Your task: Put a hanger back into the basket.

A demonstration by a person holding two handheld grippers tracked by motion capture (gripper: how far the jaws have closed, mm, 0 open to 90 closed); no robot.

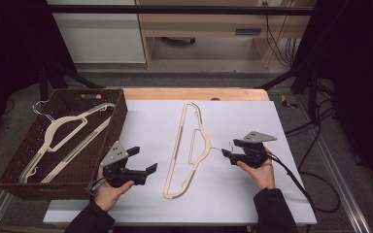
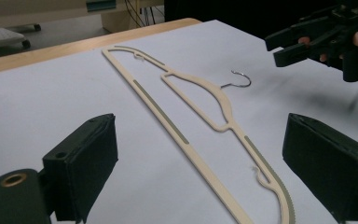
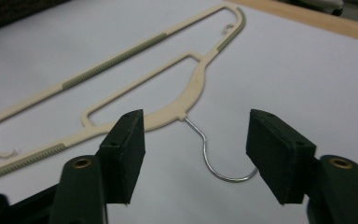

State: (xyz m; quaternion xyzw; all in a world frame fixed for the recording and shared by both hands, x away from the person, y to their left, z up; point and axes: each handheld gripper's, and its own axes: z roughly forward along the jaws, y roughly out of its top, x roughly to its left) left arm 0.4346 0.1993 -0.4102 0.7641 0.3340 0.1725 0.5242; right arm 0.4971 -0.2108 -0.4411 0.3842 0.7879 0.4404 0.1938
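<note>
Hanger (image 1: 190, 145) flat mid-table, light, stiff plastic, thin wire hook (image 3: 216, 156). Right hand-held gripper (image 3: 196, 156) wide around hook; left hand-held gripper (image 1: 143, 162) wide, empty. Best grip: neck.

No legible text or labels anywhere.

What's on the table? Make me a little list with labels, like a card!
Table cover: white sheet
Middle: cream hanger lying flat, its wire hook pointing at the right gripper
Left side: brown basket with more hangers inside
Left gripper: open, holding nothing, beside the basket
Right gripper: open, jaws on either side of the wire hook, not closed on it
</note>
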